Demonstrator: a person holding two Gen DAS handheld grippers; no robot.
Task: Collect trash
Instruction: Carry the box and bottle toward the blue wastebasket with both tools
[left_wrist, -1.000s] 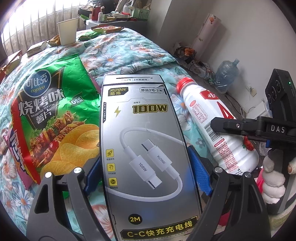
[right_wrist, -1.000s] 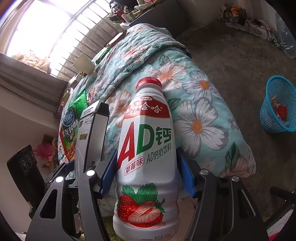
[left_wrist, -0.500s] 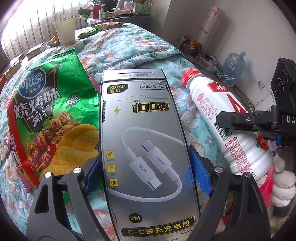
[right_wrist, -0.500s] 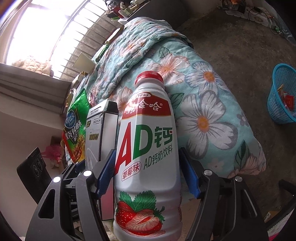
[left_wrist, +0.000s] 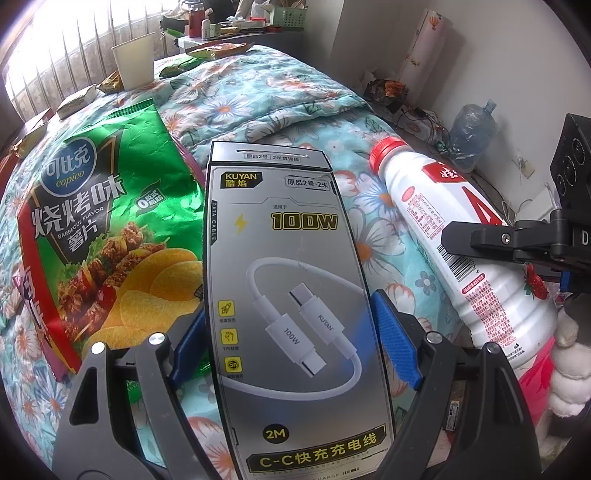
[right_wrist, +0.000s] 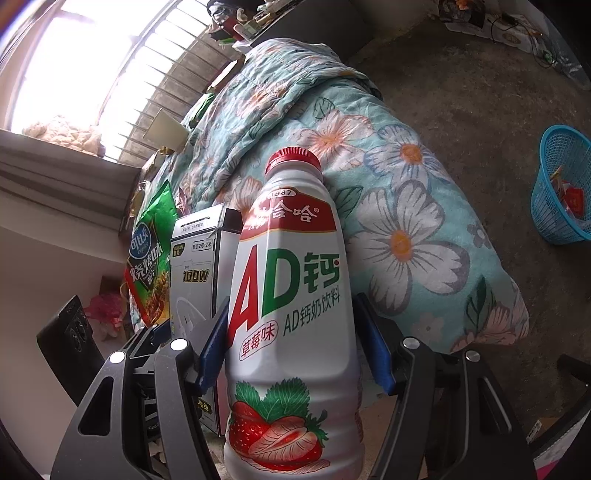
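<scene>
Between the blue pads of your left hand-held gripper (left_wrist: 286, 341) sits a grey cable box (left_wrist: 291, 295), and both pads press its long sides, so you are gripping it. You can read "KUYAN", "100W", "DATA CABLE", "2M" and Chinese characters along its bottom edge; a white looped cable is pictured on its glossy face. Beside it, toward the left edge of the bed, lies a crinkled green foil chip bag (left_wrist: 99, 229) marked "copico" and "BARBECUE FLAVOR". On the other side of the box, a white plastic milk-drink bottle (left_wrist: 469, 258) with a red cap leans over the near edge of the bed, with a black finger of your other gripper laid against it. A paper cup (left_wrist: 135, 61) stands upright far back on the floral quilt (left_wrist: 258, 99), with small wrappers around it. Beyond the bed are a white wall and a large water jug (left_wrist: 472, 136) on the floor.

From the right wrist view, your right hand-held gripper (right_wrist: 291, 349) has the bottle (right_wrist: 291, 295) between its pads; the jaws have just been closing in a little, with the left pad touching, while contact at the right pad is unclear. Its label reads "AD", "1987" and Chinese text, above printed strawberries. Past the quilt's right edge, the floor is rough grey concrete, where a blue mesh basket (right_wrist: 554, 206) holds red scraps. A barred window (right_wrist: 122, 74) glares bright.
</scene>
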